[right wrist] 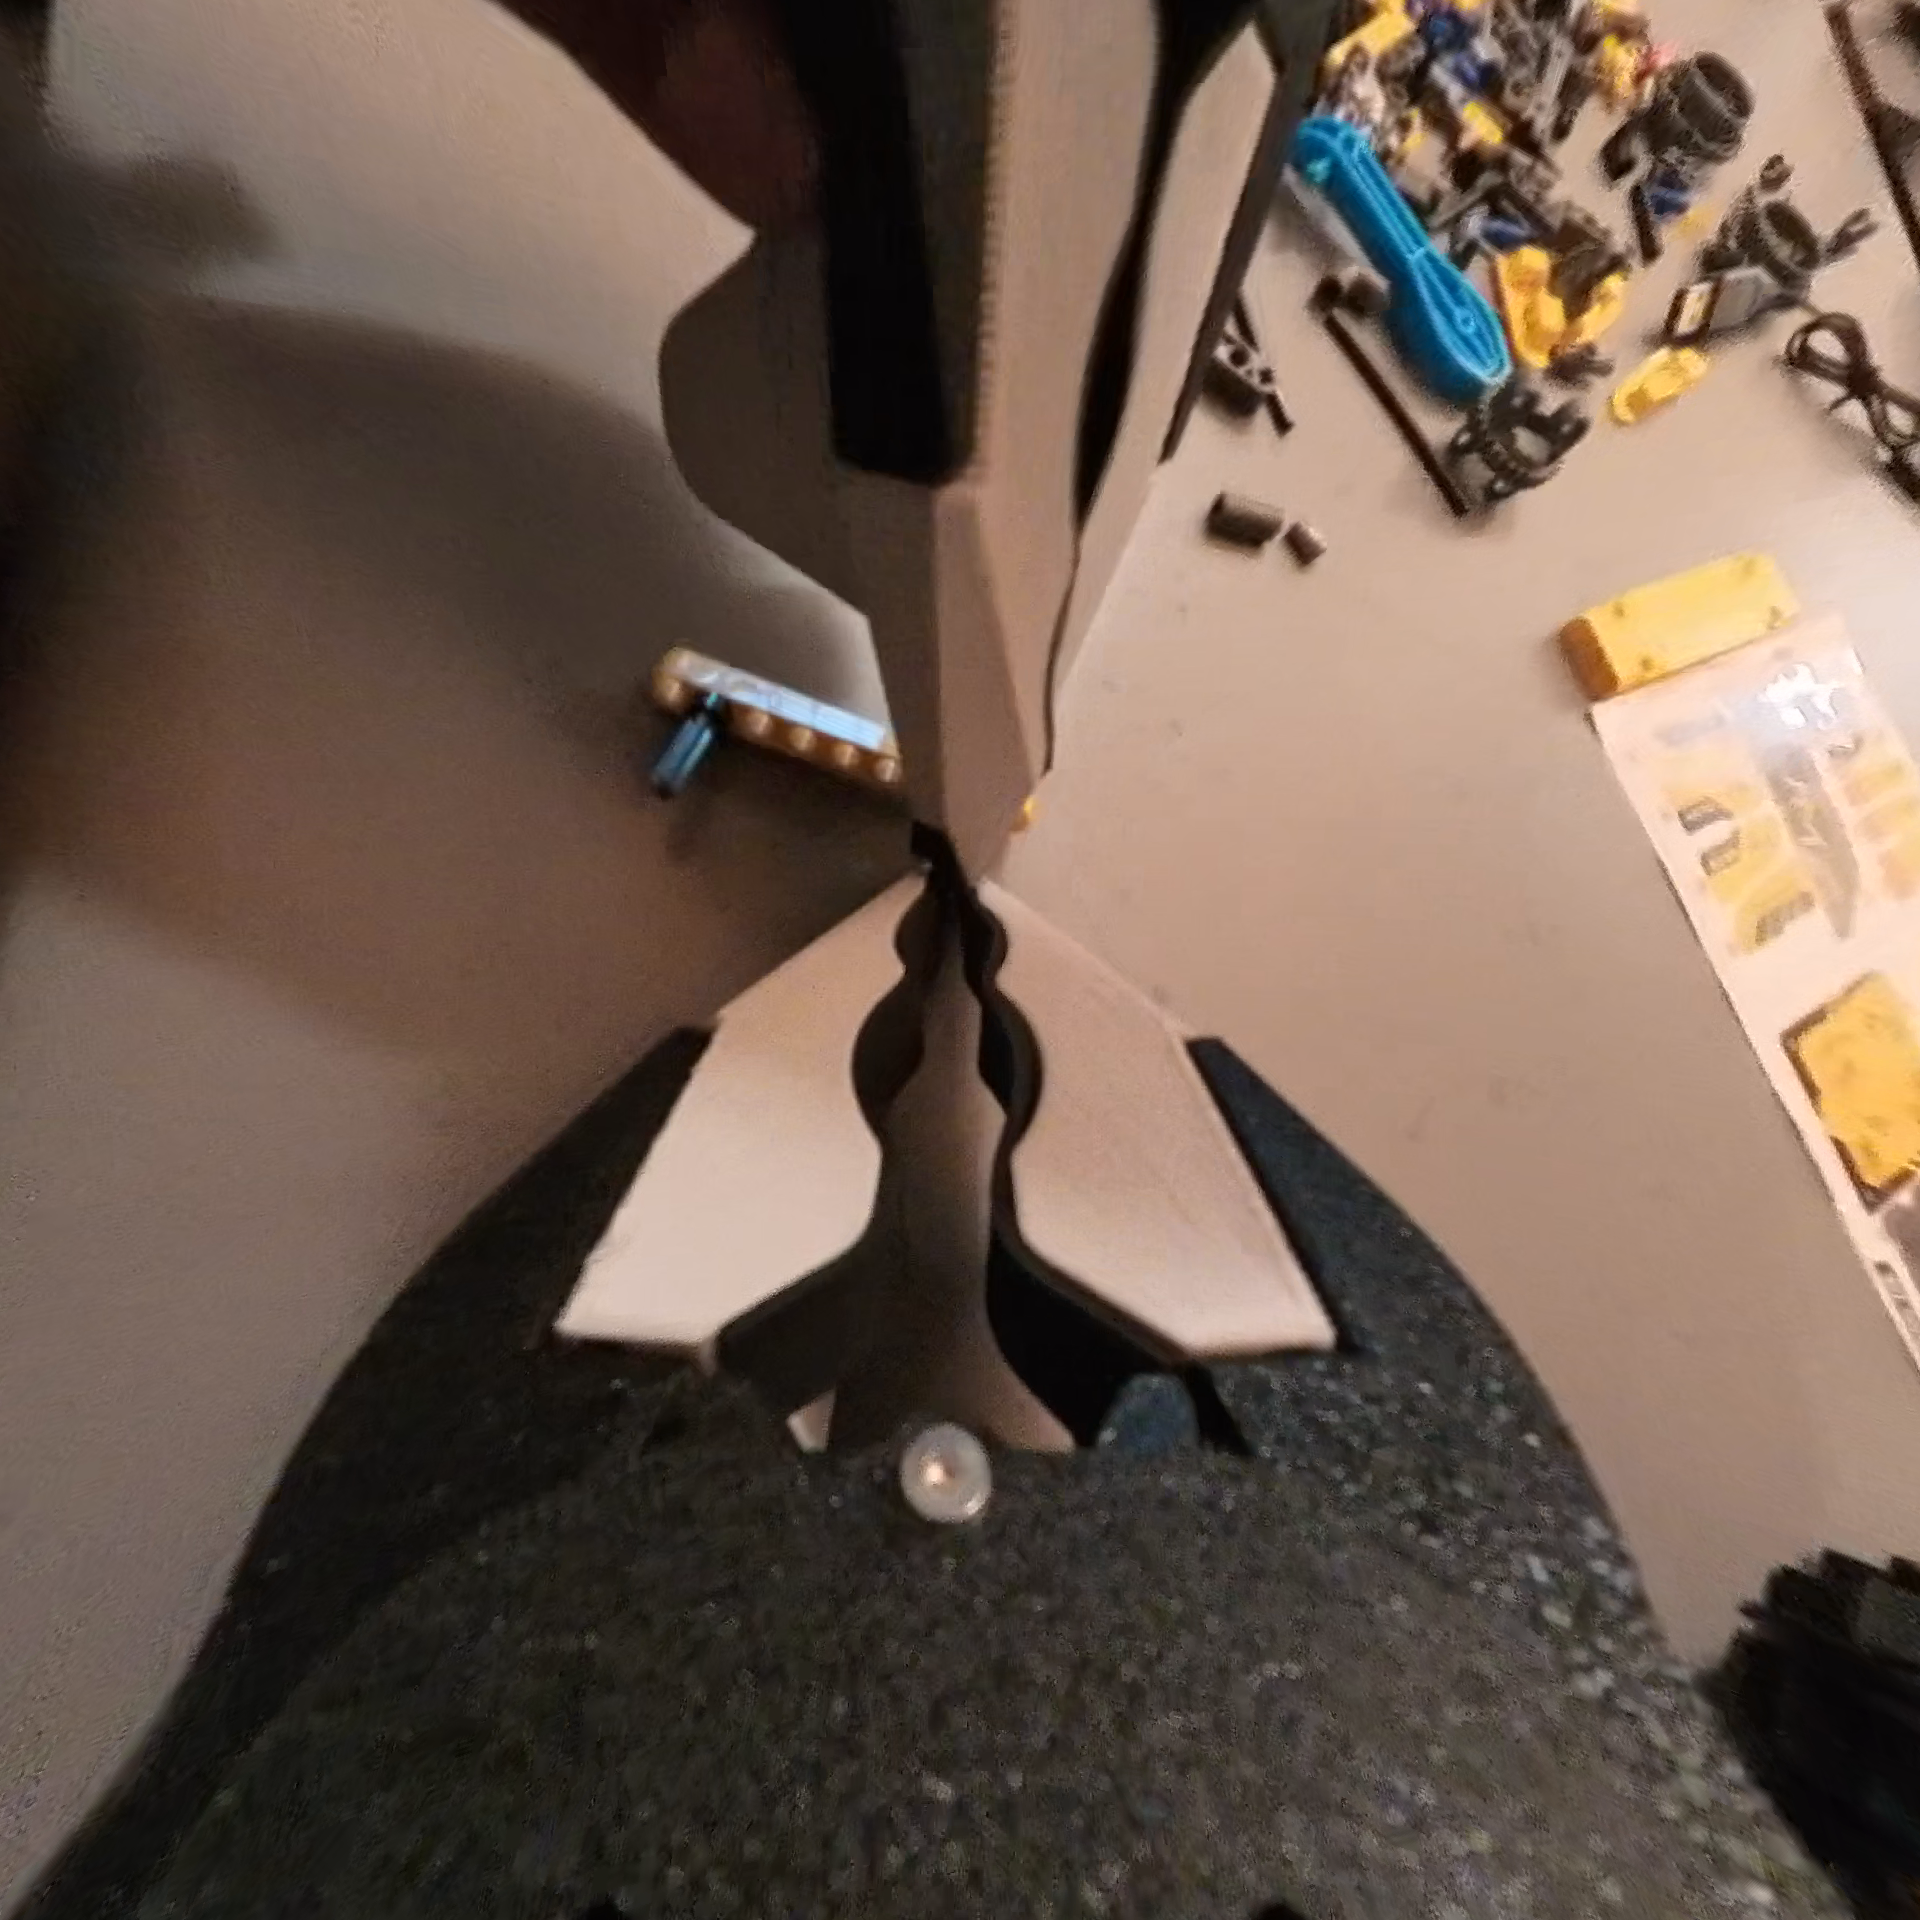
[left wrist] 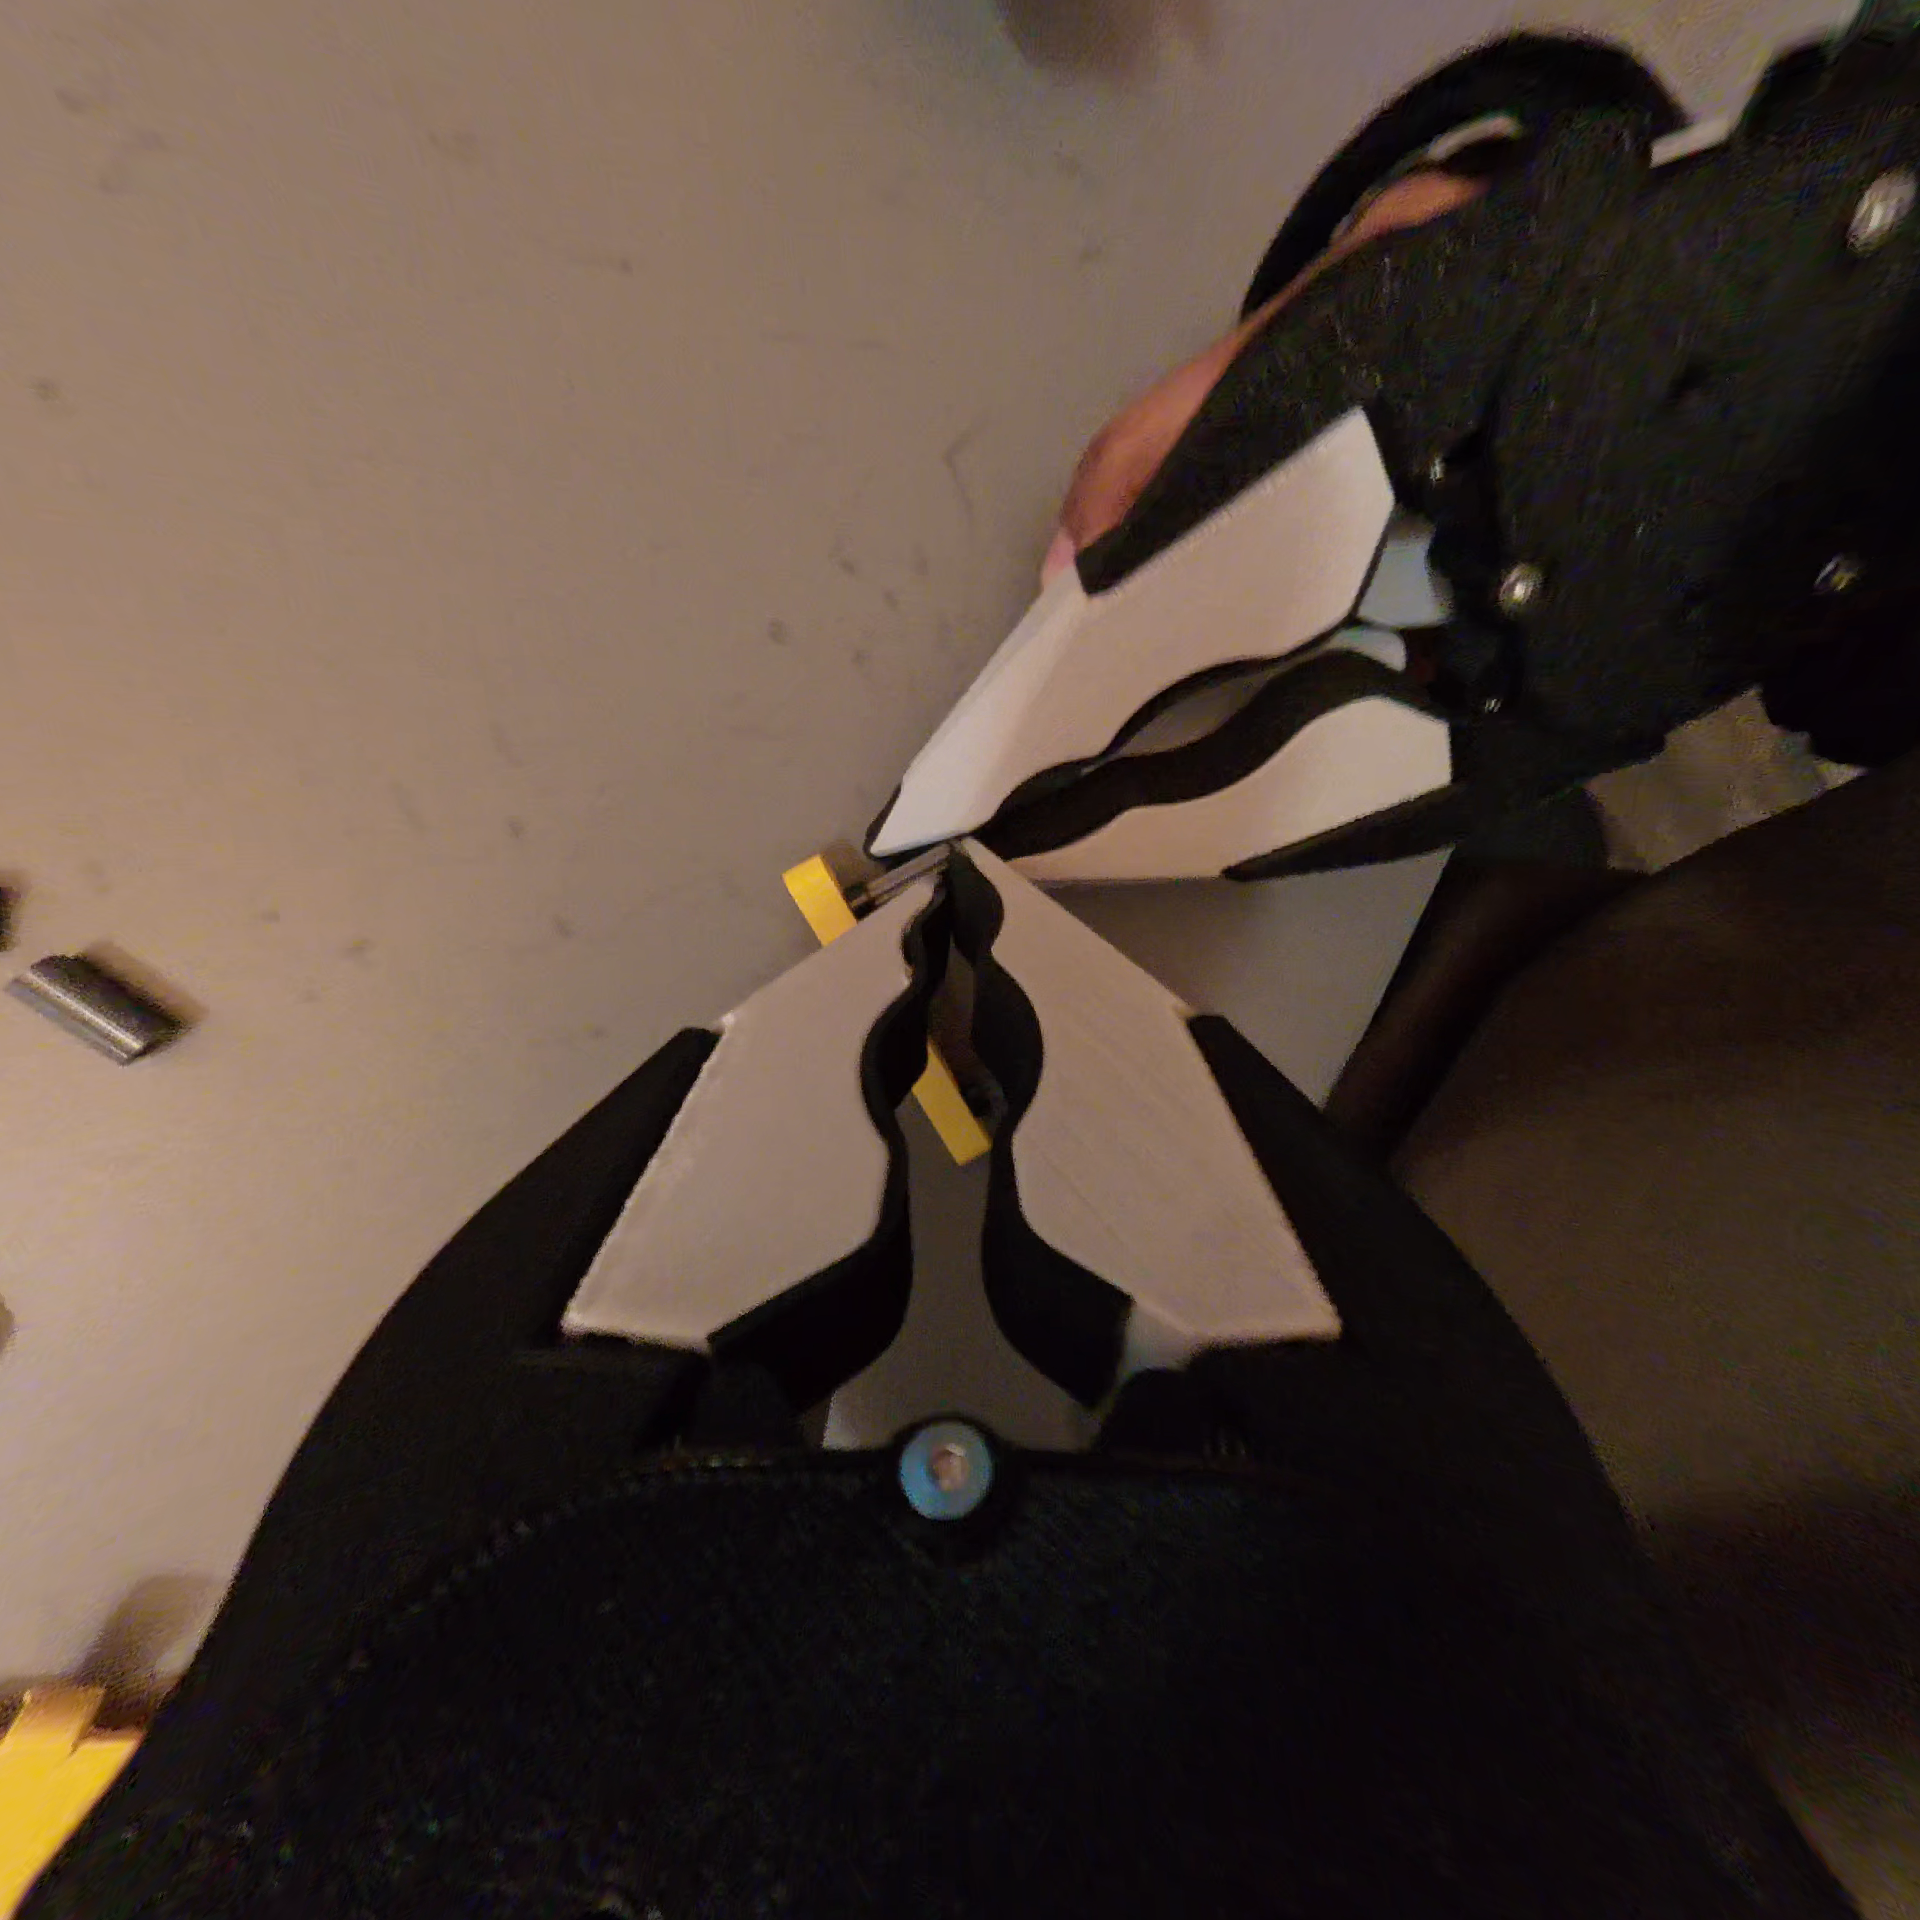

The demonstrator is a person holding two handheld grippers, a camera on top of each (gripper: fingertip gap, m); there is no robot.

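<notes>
My left gripper (left wrist: 940, 894) is shut on a thin yellow beam with holes (left wrist: 823, 896), seen edge-on in the left wrist view. In the right wrist view the beam (right wrist: 790, 727) sticks out to the left of the left gripper's fingers (right wrist: 977, 665), with a blue pin (right wrist: 686, 753) hanging from it. My right gripper (right wrist: 940, 873) is shut on a small grey pin (left wrist: 902, 869) and holds it against the beam's end. In the left wrist view the right gripper comes in from the upper right, its fingertips (left wrist: 935, 790) meeting my left ones. Both hover above the pale table (left wrist: 468, 520).
A small grey piece (left wrist: 99, 1003) and a yellow part (left wrist: 52, 1766) lie at the left. A blue part (right wrist: 1392, 249), a pile of dark and yellow parts (right wrist: 1558, 187), a yellow block (right wrist: 1673, 623), small black pieces (right wrist: 1257, 520) and a printed booklet (right wrist: 1787, 883) lie at the right. Only a small space, under 4 cm, lies between the two pairs of fingers.
</notes>
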